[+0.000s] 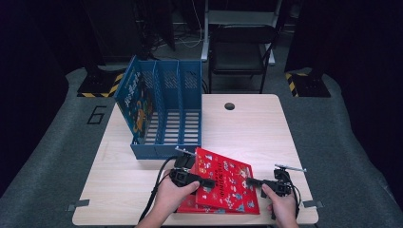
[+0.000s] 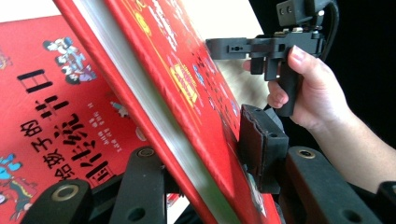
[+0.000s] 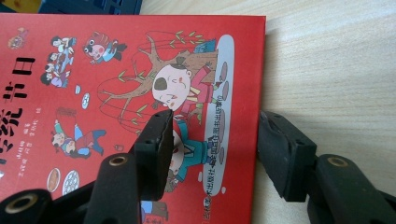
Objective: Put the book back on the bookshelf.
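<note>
A red picture book (image 1: pixel 227 183) is tilted up at its left side, and my left gripper (image 1: pixel 208 182) is shut on that edge. In the left gripper view the pads (image 2: pixel 256 142) press on its cover (image 2: pixel 187 93), and a second red book (image 2: pixel 56 107) lies flat beneath. My right gripper (image 1: pixel 251 182) is at the books' right edge with its jaws open. One jaw hovers over a red cover (image 3: pixel 116 70) and the other stands beside it over the bare table (image 3: pixel 336 60). I cannot tell which book that cover belongs to.
A blue slotted file rack (image 1: pixel 166 114) stands at the table's back left. It has a blue and yellow book (image 1: pixel 135 99) upright in its leftmost slot. The wooden table (image 1: pixel 247 128) has a cable hole (image 1: pixel 229 106). A dark chair (image 1: pixel 242 42) stands behind the table.
</note>
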Demonstrator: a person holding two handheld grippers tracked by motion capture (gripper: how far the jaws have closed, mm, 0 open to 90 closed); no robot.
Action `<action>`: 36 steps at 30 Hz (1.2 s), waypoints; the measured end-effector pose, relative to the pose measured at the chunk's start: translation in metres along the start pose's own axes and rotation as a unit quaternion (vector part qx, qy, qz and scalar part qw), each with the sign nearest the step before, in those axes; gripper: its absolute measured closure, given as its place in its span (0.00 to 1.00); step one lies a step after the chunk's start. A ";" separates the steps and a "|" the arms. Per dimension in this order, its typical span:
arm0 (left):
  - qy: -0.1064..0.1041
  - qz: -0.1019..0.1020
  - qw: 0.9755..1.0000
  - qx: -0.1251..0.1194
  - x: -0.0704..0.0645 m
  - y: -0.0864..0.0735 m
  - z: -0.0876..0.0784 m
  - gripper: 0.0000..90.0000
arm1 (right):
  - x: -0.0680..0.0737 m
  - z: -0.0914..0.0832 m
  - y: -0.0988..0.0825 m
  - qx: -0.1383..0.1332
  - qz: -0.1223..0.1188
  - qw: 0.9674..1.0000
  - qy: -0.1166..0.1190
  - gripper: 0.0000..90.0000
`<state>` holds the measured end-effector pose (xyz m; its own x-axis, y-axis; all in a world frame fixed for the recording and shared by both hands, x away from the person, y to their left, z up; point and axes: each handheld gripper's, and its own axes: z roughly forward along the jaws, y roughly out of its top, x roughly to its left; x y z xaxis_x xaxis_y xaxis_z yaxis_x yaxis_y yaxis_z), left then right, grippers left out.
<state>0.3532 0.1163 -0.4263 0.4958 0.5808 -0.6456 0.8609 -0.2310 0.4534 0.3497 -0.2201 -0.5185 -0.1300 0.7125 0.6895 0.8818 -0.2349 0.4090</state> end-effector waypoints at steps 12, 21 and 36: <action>0.002 -0.003 1.000 -0.001 -0.005 0.003 -0.001 0.73 | 0.004 -0.004 0.000 -0.016 -0.041 0.998 -0.033 0.61; 0.000 -0.006 1.000 0.000 -0.002 0.000 -0.004 0.74 | 0.004 -0.009 0.002 -0.021 -0.076 0.992 -0.101 0.81; -0.003 -0.004 1.000 0.000 -0.002 0.001 -0.004 0.74 | 0.000 -0.003 0.000 0.006 -0.049 0.996 -0.079 1.00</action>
<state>0.3523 0.1178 -0.4221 0.4899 0.5773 -0.6533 0.8647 -0.2267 0.4481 0.3489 -0.2222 -0.5172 -0.1445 0.8269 0.5435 0.8739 -0.1510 0.4621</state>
